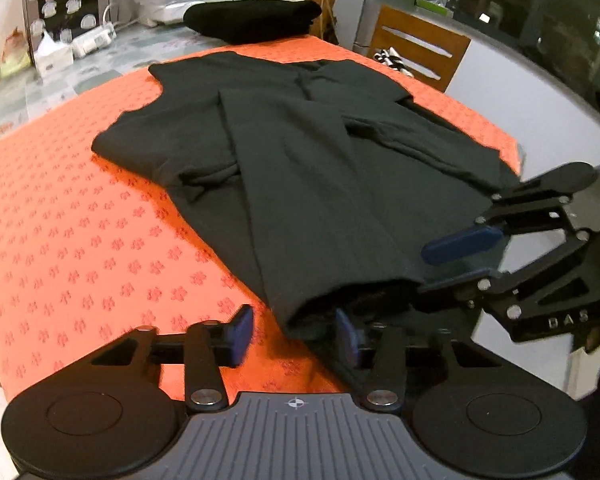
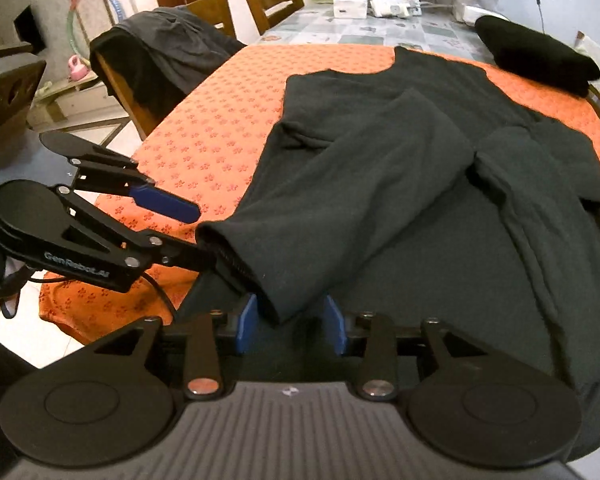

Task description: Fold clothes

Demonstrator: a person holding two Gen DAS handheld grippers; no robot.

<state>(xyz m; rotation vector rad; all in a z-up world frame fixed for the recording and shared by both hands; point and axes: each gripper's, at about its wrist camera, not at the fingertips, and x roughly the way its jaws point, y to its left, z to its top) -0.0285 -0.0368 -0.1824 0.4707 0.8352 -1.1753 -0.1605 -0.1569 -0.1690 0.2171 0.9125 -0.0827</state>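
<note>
A black long-sleeved shirt (image 1: 300,132) (image 2: 440,208) lies flat on the orange patterned tablecloth (image 1: 80,220) (image 2: 220,120), one sleeve (image 2: 340,184) folded diagonally across its body. The sleeve's cuff (image 1: 300,316) (image 2: 256,276) ends at the near table edge. My left gripper (image 1: 294,336) (image 2: 198,236) is open, with the cuff's corner lying between its blue pads. My right gripper (image 2: 290,326) (image 1: 422,272) is open too, straddling the cuff's end from the other side. Neither is closed on the cloth.
A folded black garment (image 1: 252,20) (image 2: 536,56) sits at the table's far end, by a tissue box (image 1: 52,56) (image 2: 350,2) and a power strip (image 1: 94,40). A dark garment hangs over a chair (image 2: 160,52); another wooden chair (image 1: 416,48) stands beyond the table.
</note>
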